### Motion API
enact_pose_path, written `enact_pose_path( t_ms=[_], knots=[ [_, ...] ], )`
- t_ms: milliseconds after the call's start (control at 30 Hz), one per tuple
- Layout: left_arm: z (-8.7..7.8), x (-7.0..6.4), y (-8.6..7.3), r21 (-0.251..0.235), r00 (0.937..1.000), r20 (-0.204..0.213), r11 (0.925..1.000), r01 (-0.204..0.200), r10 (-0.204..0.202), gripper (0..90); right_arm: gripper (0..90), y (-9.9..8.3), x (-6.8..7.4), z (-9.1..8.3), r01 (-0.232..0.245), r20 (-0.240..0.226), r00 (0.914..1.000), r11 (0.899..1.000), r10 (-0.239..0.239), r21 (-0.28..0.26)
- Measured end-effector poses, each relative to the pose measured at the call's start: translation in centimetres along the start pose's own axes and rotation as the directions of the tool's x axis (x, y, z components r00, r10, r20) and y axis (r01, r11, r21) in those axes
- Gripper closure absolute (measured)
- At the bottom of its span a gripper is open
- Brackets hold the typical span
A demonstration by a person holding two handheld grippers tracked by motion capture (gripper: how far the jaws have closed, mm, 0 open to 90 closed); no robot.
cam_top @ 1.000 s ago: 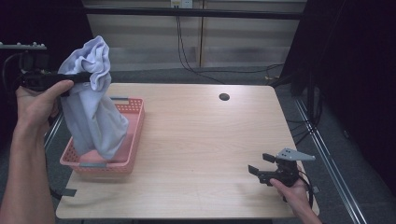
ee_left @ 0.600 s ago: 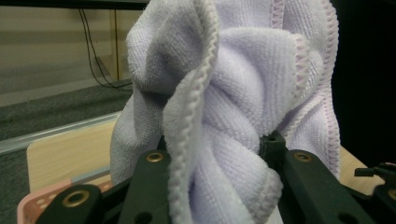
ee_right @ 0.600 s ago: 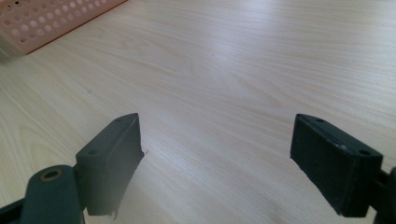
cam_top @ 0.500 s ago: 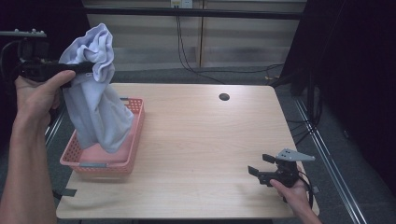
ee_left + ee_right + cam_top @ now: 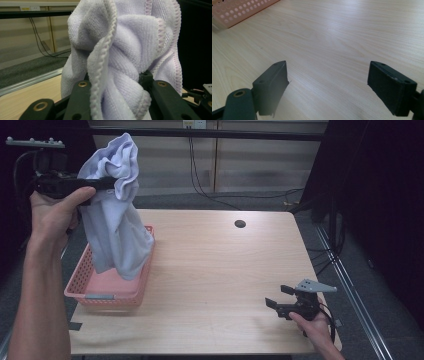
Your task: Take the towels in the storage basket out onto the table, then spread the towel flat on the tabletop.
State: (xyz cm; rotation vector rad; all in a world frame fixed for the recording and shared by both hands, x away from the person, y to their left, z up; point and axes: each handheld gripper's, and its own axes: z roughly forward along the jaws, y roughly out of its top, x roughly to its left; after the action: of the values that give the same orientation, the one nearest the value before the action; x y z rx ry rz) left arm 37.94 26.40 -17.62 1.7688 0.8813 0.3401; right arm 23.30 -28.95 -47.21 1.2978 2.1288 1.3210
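Overhead, the wooden table [image 5: 215, 265] is lying mostly bare between the pink basket [image 5: 107, 287] at its left edge and the right gripper [image 5: 274, 303] near the front right corner, leaving wide open room across the middle. High above the basket, the left gripper [image 5: 112, 182] is clenching a bunched lavender towel [image 5: 117, 227], whose lower end is hanging down into the basket. Meanwhile the right gripper's jaws are standing wide apart, grasping nothing, hovering just over the bare wood.
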Motion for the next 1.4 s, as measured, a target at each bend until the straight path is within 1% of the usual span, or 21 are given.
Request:
enact_pose_path(
  t_ms=[200, 300, 433, 500, 567, 600, 733, 800, 900, 933, 967, 1000, 1100, 1133, 1167, 1200, 1233, 1267, 1333, 1367, 1400],
  knots=[
    [1.3, -1.7, 0.8, -0.024, 0.9995, 0.025, 0.9996, -0.017, 0.018, 66.2, 16.2, 0.0, 0.0, 0.0, 0.001, -0.004, 1.0, 1.0, -0.001, 0.006],
    [2.3, -2.9, 1.2, -0.006, 0.9983, 0.045, 0.9993, -0.036, 0.036, 66.2, 16.2, 0.0, 0.0, 0.0, 0.0, -0.002, 1.0, 1.0, 0.0, 0.006],
    [3.8, -4.4, 1.3, 0.004, 0.9938, 0.096, 0.9984, -0.057, 0.056, 66.2, 16.2, 0.1, 0.1, 0.0, 0.003, -0.003, 1.0, 1.0, -0.003, 0.006],
    [4.7, -5.3, 1.2, 0.015, 0.9919, 0.107, 0.9974, -0.071, 0.069, 66.1, 16.2, 0.1, 0.1, 0.0, 0.003, -0.004, 1.0, 1.0, -0.003, 0.008],
    [6.2, -6.3, 0.7, 0.024, 0.9869, 0.144, 0.9967, -0.077, 0.073, 66.1, 16.2, 0.0, 0.1, 0.1, 0.011, -0.006, 0.9999, 1.0, -0.011, 0.011],
    [6.2, -6.3, 0.7, 0.024, 0.9869, 0.144, 0.9967, -0.077, 0.073, 66.0, 16.2, 0.0, 0.1, 0.0, 0.008, -0.006, 0.9999, 1.0, -0.008, 0.012],
    [8.7, -8.0, -0.3, 0.063, 0.98, 0.183, 0.994, -0.089, 0.077, 65.8, 16.2, 0.0, 0.1, -0.1, 0.01, -0.01, 0.9999, 1.0, -0.01, 0.005],
    [10.0, -8.8, -1.1, 0.085, 0.9731, 0.216, 0.9912, -0.101, 0.08, 65.6, 16.2, 0.0, 0.1, -0.1, 0.009, -0.008, 0.9999, 1.0, -0.009, 0.005],
    [11.7, -9.7, -2.6, 0.108, 0.9684, 0.237, 0.9887, -0.104, 0.076, 65.3, 16.2, 0.0, 0.1, -0.1, 0.01, -0.006, 0.9999, 1.0, -0.01, 0.004],
    [12.4, -10.0, -3.3, 0.122, 0.965, 0.252, 0.9869, -0.106, 0.073, 65.3, 16.2, 0.0, 0.1, -0.1, 0.01, -0.007, 0.9999, 1.0, -0.01, 0.004],
    [14.0, -10.6, -4.8, 0.155, 0.961, 0.268, 0.9813, -0.114, 0.07, 65.1, 16.2, 0.0, 0.1, -0.1, 0.009, -0.007, 0.9999, 1.0, -0.009, 0.006],
    [14.0, -10.6, -4.8, 0.155, 0.961, 0.268, 0.9813, -0.114, 0.07, 65.1, 16.2, 0.0, 0.1, -0.1, 0.009, -0.007, 0.9999, 1.0, -0.009, 0.006],
    [16.5, -11.4, -7.2, 0.199, 0.9526, 0.3, 0.9732, -0.116, 0.052, 64.9, 16.2, 0.0, 0.1, -0.1, 0.007, -0.003, 1.0, 1.0, -0.007, 0.009],
    [17.4, -11.6, -8.2, 0.216, 0.9508, 0.308, 0.9708, -0.106, 0.035, 64.6, 16.2, 0.0, 0.1, -0.1, 0.011, -0.008, 0.9999, 1.0, -0.011, 0.006],
    [17.4, -11.6, -8.2, 0.216, 0.9508, 0.308, 0.9708, -0.106, 0.035, 64.4, 16.2, 0.0, 0.1, -0.1, 0.012, -0.007, 0.9999, 1.0, -0.012, 0.007],
    [18.0, -11.8, -8.9, 0.225, 0.9501, 0.311, 0.9692, -0.1, 0.026, 64.2, 16.2, 0.0, 0.1, -0.1, 0.012, -0.008, 0.9999, 1.0, -0.012, 0.007],
    [19.0, -12.1, -10.2, 0.25, 0.9489, 0.315, 0.963, -0.102, 0.018, 64.0, 16.2, 0.0, 0.1, -0.1, 0.011, -0.01, 0.9999, 1.0, -0.011, 0.007],
    [19.0, -12.1, -10.2, 0.25, 0.9489, 0.315, 0.963, -0.102, 0.018, 63.7, 16.2, 0.0, 0.1, -0.1, 0.011, -0.01, 0.9999, 1.0, -0.011, 0.007],
    [20.0, -12.3, -11.8, 0.259, 0.943, 0.333, 0.961, -0.096, 0.005, 63.2, 16.3, 0.0, 0.2, 0.0, 0.016, -0.009, 0.9998, 1.0, -0.016, 0.01],
    [20.5, -12.4, -12.6, 0.262, 0.9423, 0.335, 0.96, -0.097, 0.004, 62.7, 16.3, 0.0, 0.2, 0.0, 0.014, -0.01, 0.9999, 1.0, -0.014, 0.012],
    [21.0, -12.6, -13.3, 0.284, 0.9446, 0.328, 0.9524, -0.11, 0.012, 62.0, 16.5, 0.0, 0.2, -0.1, 0.015, -0.015, 0.9998, 1.0, -0.015, 0.011]
  ],
)
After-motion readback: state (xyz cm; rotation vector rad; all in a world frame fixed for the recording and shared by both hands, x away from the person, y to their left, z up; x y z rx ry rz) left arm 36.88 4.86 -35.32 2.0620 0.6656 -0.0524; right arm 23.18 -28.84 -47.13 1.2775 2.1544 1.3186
